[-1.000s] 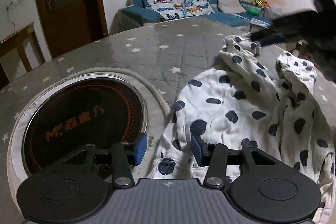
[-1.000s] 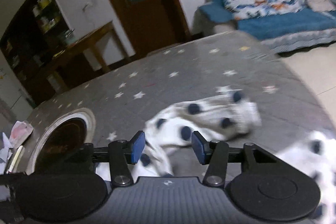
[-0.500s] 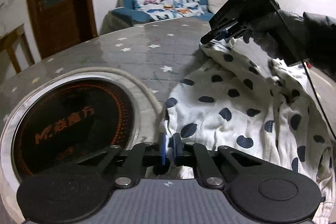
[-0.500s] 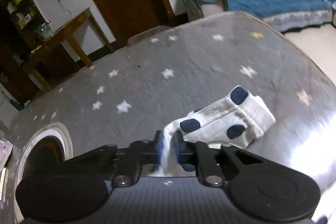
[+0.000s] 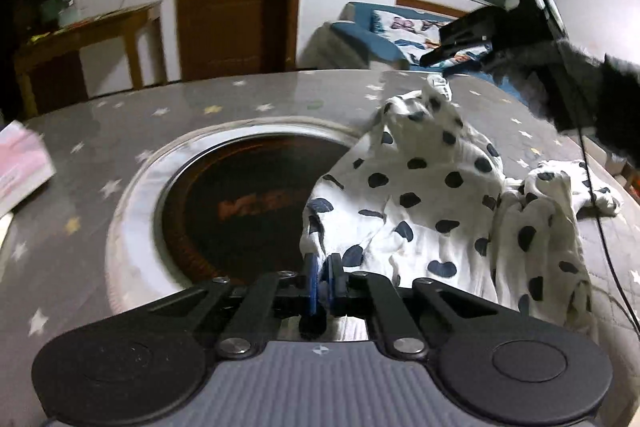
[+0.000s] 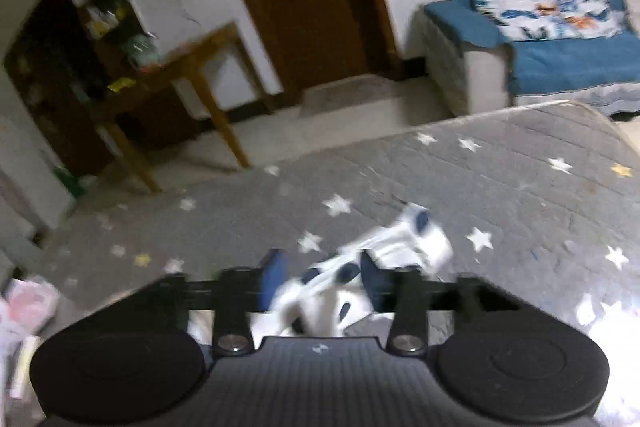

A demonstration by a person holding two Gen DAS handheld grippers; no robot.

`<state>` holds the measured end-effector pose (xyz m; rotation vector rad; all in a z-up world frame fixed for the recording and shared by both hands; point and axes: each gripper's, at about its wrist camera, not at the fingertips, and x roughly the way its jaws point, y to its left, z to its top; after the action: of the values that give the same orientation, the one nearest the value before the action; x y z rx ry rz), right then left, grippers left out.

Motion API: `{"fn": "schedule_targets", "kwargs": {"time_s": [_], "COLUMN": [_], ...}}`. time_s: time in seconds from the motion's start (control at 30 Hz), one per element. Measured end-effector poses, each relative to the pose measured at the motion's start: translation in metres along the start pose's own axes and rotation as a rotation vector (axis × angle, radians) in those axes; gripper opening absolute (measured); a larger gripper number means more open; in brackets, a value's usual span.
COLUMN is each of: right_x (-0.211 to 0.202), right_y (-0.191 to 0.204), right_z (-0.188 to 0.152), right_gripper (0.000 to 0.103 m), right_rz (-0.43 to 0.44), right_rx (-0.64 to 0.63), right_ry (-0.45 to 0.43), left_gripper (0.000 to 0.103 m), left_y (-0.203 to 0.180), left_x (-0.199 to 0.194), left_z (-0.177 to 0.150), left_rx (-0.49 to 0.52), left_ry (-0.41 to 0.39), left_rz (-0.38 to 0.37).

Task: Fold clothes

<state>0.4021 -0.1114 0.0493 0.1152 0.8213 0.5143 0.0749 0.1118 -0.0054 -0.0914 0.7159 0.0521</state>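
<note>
A white garment with dark blue spots (image 5: 432, 195) lies crumpled on the grey star-patterned table (image 5: 248, 95). Its near edge hangs over the rim of the round cooktop. My left gripper (image 5: 322, 279) is shut on that near edge. The cloth rises to a peak under my right gripper (image 5: 452, 45), held by a dark-sleeved hand at the upper right. In the right wrist view, which is blurred, my right gripper (image 6: 322, 273) is open. The spotted sleeve (image 6: 404, 243) lies loose between and beyond its blue pads (image 6: 274, 275).
A round black cooktop (image 5: 240, 211) with a pale rim is set into the table on the left. Pink-white papers (image 5: 20, 163) lie at the table's left edge. A black cable (image 5: 600, 227) hangs at the right. A wooden side table (image 6: 192, 67), door and blue sofa (image 6: 560, 59) stand beyond.
Both grippers closed on the garment between the first and second earlier frames. Since then the left has pulled its edge left over the cooktop, and the right has opened, letting go of the sleeve.
</note>
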Motion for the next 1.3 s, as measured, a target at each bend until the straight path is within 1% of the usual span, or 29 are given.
{"fn": "schedule_targets", "kwargs": {"time_s": [0.1, 0.2, 0.27, 0.3, 0.33, 0.37, 0.4, 0.43, 0.47, 0.5, 0.53, 0.57, 0.7, 0.73, 0.77, 0.8, 0.83, 0.87, 1.0, 1.1, 1.13, 1.17, 1.23, 1.3], "right_x": [0.014, 0.029, 0.04, 0.048, 0.052, 0.059, 0.066, 0.072, 0.075, 0.078, 0.081, 0.075, 0.051, 0.045, 0.039, 0.033, 0.026, 0.02, -0.004, -0.023, -0.029, -0.039, -0.052, -0.068], "right_y": [0.01, 0.021, 0.021, 0.025, 0.025, 0.027, 0.029, 0.033, 0.037, 0.041, 0.045, 0.044, 0.043, 0.043, 0.042, 0.042, 0.042, 0.041, 0.04, 0.039, 0.039, 0.03, 0.014, -0.007], "right_z": [-0.003, -0.005, -0.005, -0.006, -0.006, -0.006, -0.006, -0.005, -0.002, 0.001, 0.004, 0.004, 0.002, 0.002, 0.001, 0.001, 0.001, 0.0, -0.001, -0.002, -0.003, -0.009, -0.017, -0.03], "right_gripper": [0.049, 0.057, 0.057, 0.057, 0.056, 0.053, 0.047, 0.044, 0.038, 0.024, 0.017, 0.015, 0.015, 0.026, 0.042, 0.069, 0.066, 0.066, 0.066, 0.066, 0.066, 0.066, 0.067, 0.067], "right_rz": [-0.03, -0.06, -0.08, -0.125, -0.142, -0.157, -0.171, -0.167, -0.135, -0.103, -0.071, -0.061, -0.023, -0.014, -0.004, 0.005, 0.015, 0.024, 0.062, 0.091, 0.1, 0.089, 0.07, 0.026], "right_rx": [0.0, 0.0, 0.01, 0.005, -0.003, -0.012, -0.02, -0.026, -0.029, -0.033, -0.037, -0.048, -0.095, -0.106, -0.118, -0.129, -0.141, -0.153, -0.199, -0.234, -0.246, -0.24, -0.223, -0.196], "right_ry": [0.033, 0.067, 0.091, 0.091, 0.092, 0.101, 0.11, 0.124, 0.12, 0.115, 0.11, 0.108, 0.1, 0.097, 0.095, 0.093, 0.091, 0.089, 0.08, 0.074, 0.071, 0.079, 0.087, 0.093], "left_gripper": [0.006, 0.006, 0.006, 0.006, 0.006, 0.006, 0.006, 0.006, 0.006, 0.006, 0.006, 0.006, 0.006, 0.006, 0.006, 0.006, 0.007, 0.01, 0.011, 0.015, 0.02, 0.028, 0.037, 0.041], "left_y": [0.008, 0.01, 0.011, 0.012, 0.013, 0.014, 0.015, 0.018, 0.02, 0.022, 0.024, 0.025, 0.031, 0.032, 0.033, 0.034, 0.035, 0.033, 0.028, 0.023, 0.019, 0.015, 0.003, -0.011], "left_x": [-0.01, -0.015, -0.018, -0.019, -0.02, -0.022, -0.023, -0.024, -0.025, -0.027, -0.028, -0.03, -0.033, -0.033, -0.033, -0.033, -0.034, -0.035, -0.042, -0.047, -0.05, -0.053, -0.057, -0.06], "left_z": [-0.009, -0.013, -0.015, -0.016, -0.017, -0.019, -0.019, -0.019, -0.02, -0.02, -0.021, -0.023, -0.028, -0.029, -0.03, -0.031, -0.032, -0.03, -0.026, -0.022, -0.021, -0.02, -0.019, -0.018], "left_rx": [-0.009, -0.019, -0.029, -0.033, -0.038, -0.043, -0.049, -0.059, -0.068, -0.078, -0.087, -0.095, -0.117, -0.122, -0.124, -0.126, -0.127, -0.123, -0.106, -0.094, -0.088, -0.079, -0.056, -0.03], "left_ry": [0.02, 0.021, 0.022, 0.022, 0.022, 0.023, 0.023, 0.022, 0.021, 0.022, 0.024, 0.027, 0.047, 0.052, 0.058, 0.064, 0.065, 0.057, 0.023, -0.004, -0.015, -0.025, -0.036, -0.044], "left_rz": [0.005, -0.002, -0.004, -0.004, -0.005, -0.006, -0.005, 0.0, 0.006, 0.012, 0.02, 0.03, 0.063, 0.07, 0.074, 0.078, 0.081, 0.081, 0.079, 0.075, 0.063, 0.05, 0.016, -0.025]}}
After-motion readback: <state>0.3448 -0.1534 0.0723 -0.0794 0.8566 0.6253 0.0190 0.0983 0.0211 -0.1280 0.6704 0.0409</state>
